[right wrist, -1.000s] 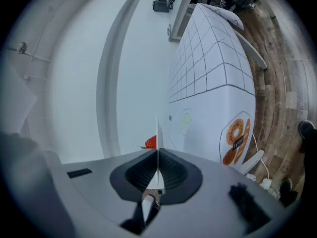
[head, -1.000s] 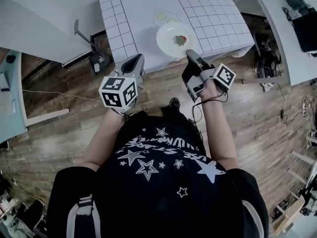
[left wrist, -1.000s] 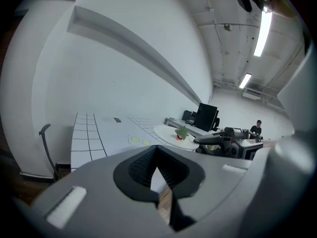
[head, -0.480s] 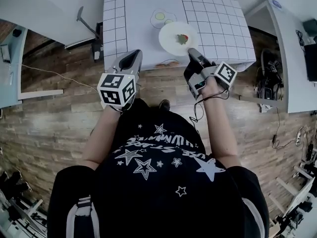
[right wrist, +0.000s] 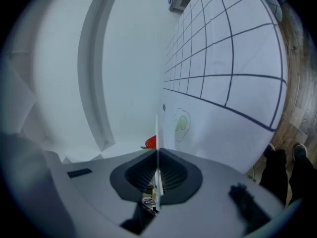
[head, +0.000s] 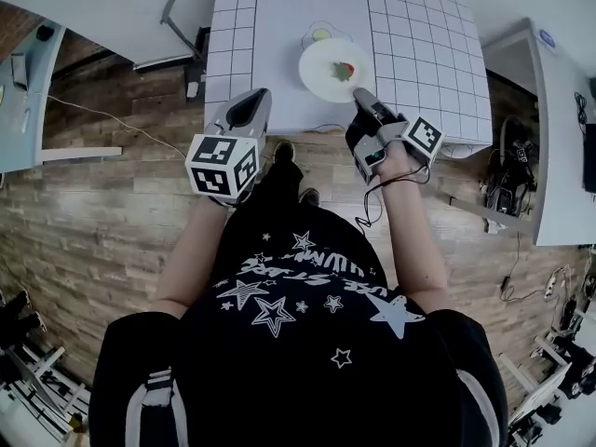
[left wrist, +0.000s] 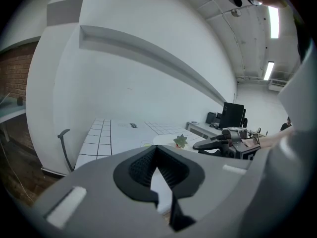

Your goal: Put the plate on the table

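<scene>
A white plate [head: 328, 71] with a strawberry [head: 345, 70] on it hangs over the front part of the white gridded table [head: 419, 45]. My right gripper [head: 362, 100] is shut on its near rim. In the right gripper view the plate [right wrist: 157, 128] shows edge-on between the jaws of that gripper [right wrist: 157, 171], the strawberry [right wrist: 150, 143] to its left. I cannot tell whether the plate touches the tabletop. My left gripper [head: 250, 110] is shut with nothing in it, at the table's front edge left of the plate. The left gripper view shows the plate [left wrist: 166, 139] and the right gripper [left wrist: 218, 144].
A fried-egg drawing [head: 321, 35] is printed on the table just beyond the plate. Grey desks stand at the left [head: 23, 91] and right [head: 559, 128]. A cable [head: 102, 115] crosses the wooden floor. A dark monitor [left wrist: 233, 115] stands far right.
The person has stepped closer to the table. The plate, still in my right gripper, has gone further in over the tabletop toward the egg drawing. The left gripper stays shut.
</scene>
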`<action>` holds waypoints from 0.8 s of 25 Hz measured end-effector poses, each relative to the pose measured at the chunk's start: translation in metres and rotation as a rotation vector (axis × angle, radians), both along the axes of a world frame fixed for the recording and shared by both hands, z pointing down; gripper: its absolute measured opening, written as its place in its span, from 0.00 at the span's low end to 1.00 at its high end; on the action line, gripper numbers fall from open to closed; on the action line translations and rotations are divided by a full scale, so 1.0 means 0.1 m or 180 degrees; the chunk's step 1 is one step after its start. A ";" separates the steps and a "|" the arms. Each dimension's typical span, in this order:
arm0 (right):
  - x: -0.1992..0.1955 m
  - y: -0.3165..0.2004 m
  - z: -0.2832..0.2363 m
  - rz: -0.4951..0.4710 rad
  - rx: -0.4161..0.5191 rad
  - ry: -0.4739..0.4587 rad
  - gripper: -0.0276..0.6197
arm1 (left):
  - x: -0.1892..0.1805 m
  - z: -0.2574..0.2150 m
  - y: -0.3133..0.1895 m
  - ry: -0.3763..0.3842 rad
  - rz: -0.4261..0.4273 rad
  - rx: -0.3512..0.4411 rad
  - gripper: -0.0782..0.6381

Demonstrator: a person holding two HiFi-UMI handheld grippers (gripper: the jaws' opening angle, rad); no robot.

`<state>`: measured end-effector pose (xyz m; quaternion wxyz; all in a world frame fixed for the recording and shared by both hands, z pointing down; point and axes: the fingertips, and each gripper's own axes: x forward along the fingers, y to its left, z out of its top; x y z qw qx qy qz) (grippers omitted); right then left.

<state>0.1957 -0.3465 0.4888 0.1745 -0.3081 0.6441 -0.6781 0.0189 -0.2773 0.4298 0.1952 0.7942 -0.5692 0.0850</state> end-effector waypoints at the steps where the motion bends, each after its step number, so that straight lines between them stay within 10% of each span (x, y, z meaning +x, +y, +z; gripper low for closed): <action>1: -0.03 -0.06 0.02 -0.0006 -0.0014 0.0011 0.08 | -0.03 0.02 -0.08 -0.0001 0.0003 -0.0004 0.12; 20: -0.39 -1.04 0.53 -0.0073 -0.0294 0.0309 0.08 | -0.19 0.46 -1.37 0.0048 0.0312 -0.0329 0.12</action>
